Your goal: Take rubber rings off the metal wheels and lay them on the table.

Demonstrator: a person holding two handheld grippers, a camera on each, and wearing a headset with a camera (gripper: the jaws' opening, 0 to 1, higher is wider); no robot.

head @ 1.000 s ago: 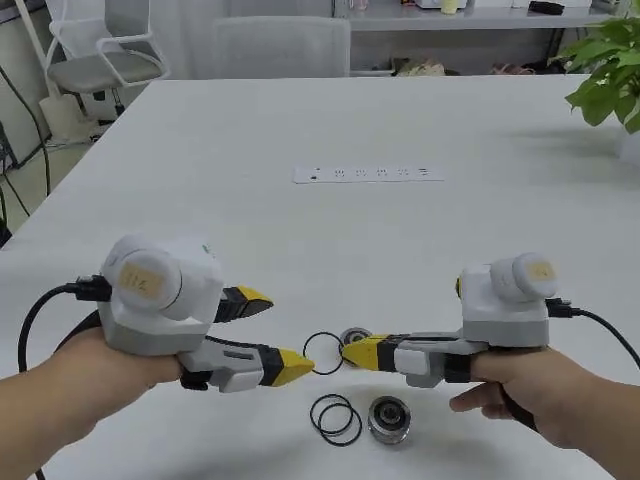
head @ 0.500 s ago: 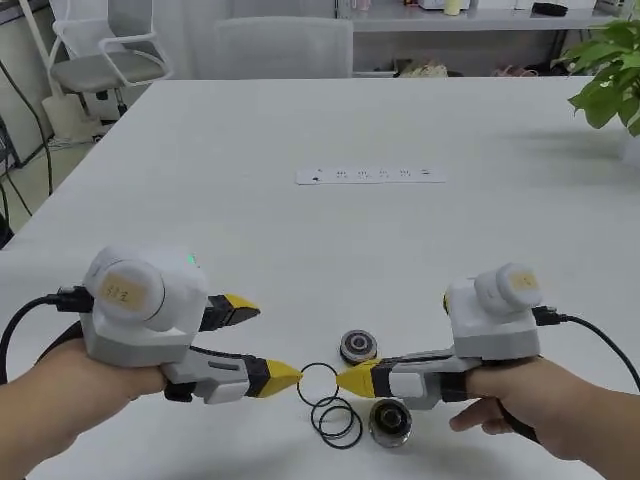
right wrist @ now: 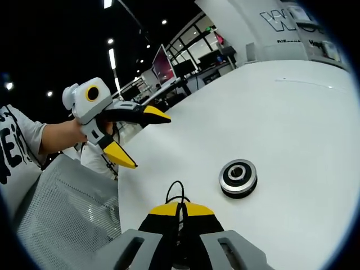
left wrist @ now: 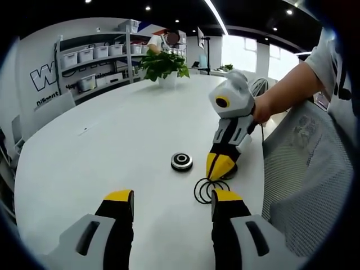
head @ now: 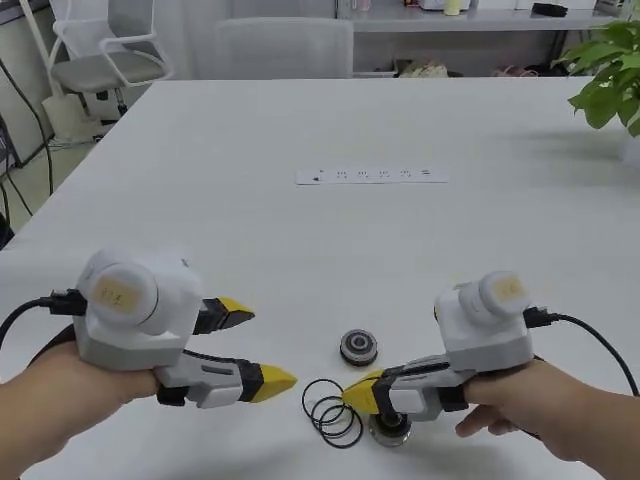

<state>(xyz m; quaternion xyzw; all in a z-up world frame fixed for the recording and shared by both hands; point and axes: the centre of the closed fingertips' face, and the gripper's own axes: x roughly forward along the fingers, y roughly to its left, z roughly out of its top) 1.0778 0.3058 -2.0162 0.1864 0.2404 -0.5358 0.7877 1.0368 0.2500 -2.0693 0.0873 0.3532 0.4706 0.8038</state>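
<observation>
While the left gripper (left wrist: 173, 198) gapes empty, the right gripper (right wrist: 179, 208) pinches a rubber ring (right wrist: 175, 190).

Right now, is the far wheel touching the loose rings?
Apart. The left gripper view shows a clear gap between the wheel and the rings.

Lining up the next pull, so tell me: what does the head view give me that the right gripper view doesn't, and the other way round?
Head view: loose rings piled on the table, a second metal wheel just beneath the right gripper, and a power strip farther out. Right gripper view: its jaws shut on a rubber ring that loops up from the tips, and a mesh chair back beside the table. Both: the other wheel lying apart, and the open left gripper.
</observation>
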